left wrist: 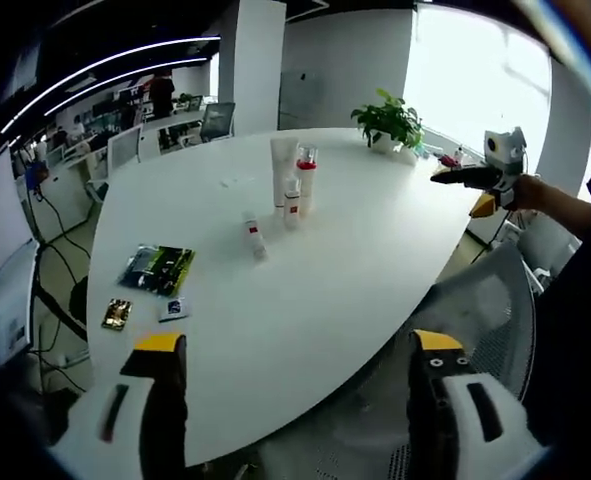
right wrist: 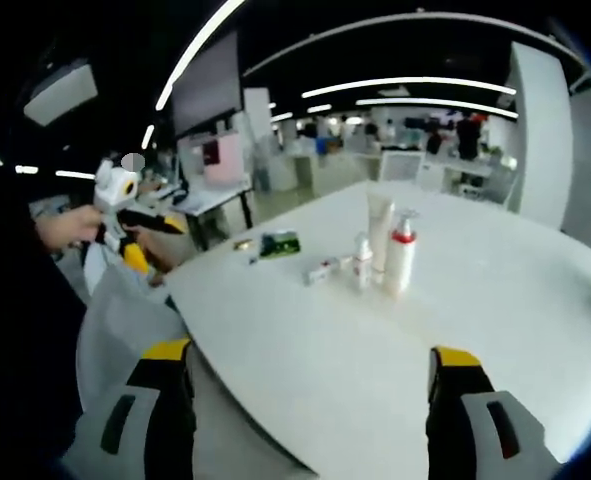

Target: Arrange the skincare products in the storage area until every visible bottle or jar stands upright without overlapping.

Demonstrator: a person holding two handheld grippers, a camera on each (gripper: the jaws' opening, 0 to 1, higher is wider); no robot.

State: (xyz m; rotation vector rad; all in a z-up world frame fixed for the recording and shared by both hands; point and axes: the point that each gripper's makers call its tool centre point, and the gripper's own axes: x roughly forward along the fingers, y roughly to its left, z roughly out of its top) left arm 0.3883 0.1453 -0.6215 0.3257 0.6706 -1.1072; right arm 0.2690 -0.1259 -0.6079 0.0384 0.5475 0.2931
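Four skincare products stand grouped mid-table. A tall white tube, a pump bottle with a red collar and a small white bottle with a red band are upright and close together. A small white tube lies on its side just in front of them. My left gripper is open over the table's near edge, well short of the group. At the opposite side my right gripper is open too, with nothing between its jaws. Each gripper is also seen held in a hand in the other's view: the right gripper, the left gripper.
On the white table lie a green packet, a small gold sachet and a small card. A potted plant stands at the far edge. A grey mesh chair sits at the table's side.
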